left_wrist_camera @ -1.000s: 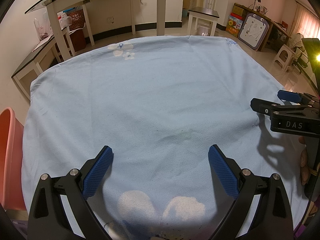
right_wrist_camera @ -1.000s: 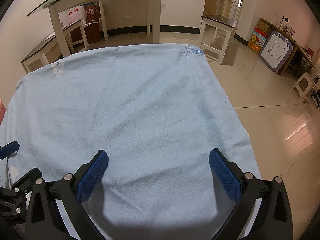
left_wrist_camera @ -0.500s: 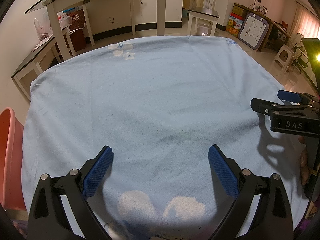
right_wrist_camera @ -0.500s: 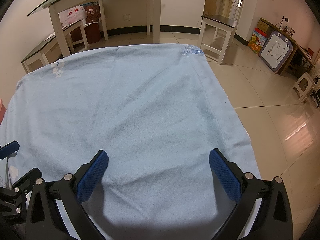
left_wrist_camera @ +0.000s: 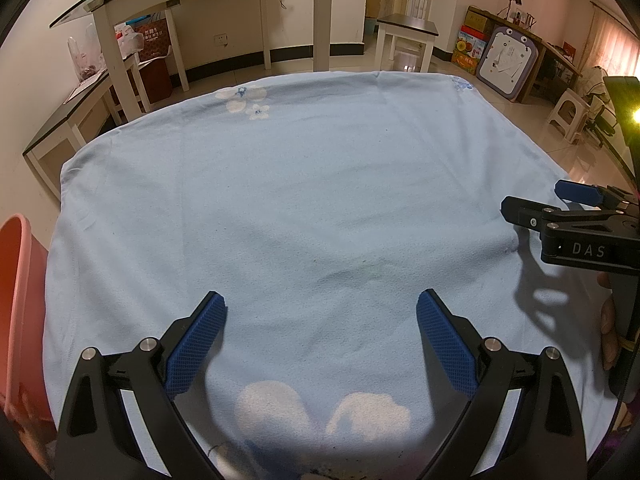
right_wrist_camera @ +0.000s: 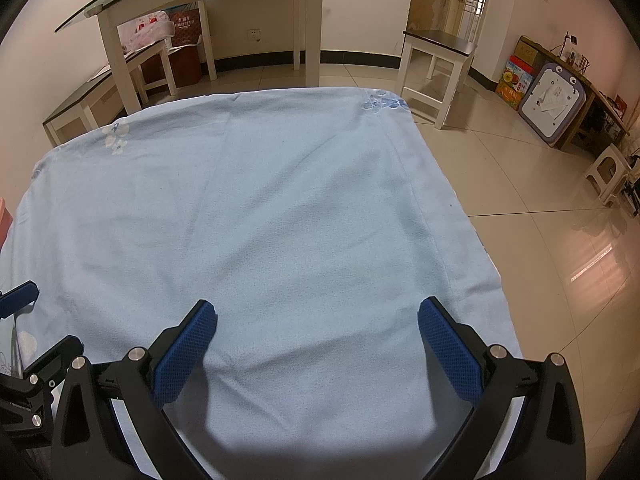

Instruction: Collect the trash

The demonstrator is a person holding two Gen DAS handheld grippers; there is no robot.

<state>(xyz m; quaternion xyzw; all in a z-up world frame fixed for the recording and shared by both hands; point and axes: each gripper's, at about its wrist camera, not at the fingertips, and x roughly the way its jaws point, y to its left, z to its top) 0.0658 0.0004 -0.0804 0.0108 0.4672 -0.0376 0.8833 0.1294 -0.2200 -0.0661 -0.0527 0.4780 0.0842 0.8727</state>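
- Beside the left edge of the blue cloth (left_wrist_camera: 312,208), a pink bin (left_wrist_camera: 16,304) stands against the table side; only a strip of its rim and wall shows in the left wrist view, and its inside is hidden, so I cannot tell whether any trash is in it. It is the likely place for the trash to go.
- Over the near left part of the cloth, the left gripper (left_wrist_camera: 320,336) hovers with its blue pads (left_wrist_camera: 196,344) spread wide apart and nothing between them.
- Across the middle of the cloth, no wrapper, scrap or other piece of trash shows in either view; there are only soft wrinkles, the printed flowers near the far left corner, and a few tiny dark specks too small to identify.
- Over the near right part of the cloth, the right gripper (right_wrist_camera: 316,340) also hangs with its fingers far apart and empty; in the left wrist view it reaches in from the right edge of the cloth.
- Off the right edge of the cloth, the tiled floor (right_wrist_camera: 540,184) is bare near the table as far as the right wrist view shows.
- Judging from this, the collecting looks finished or very nearly so: nothing is held and nothing waits on the cloth. What may be left is a check of the near edge, which the grippers and their shadows partly hide.
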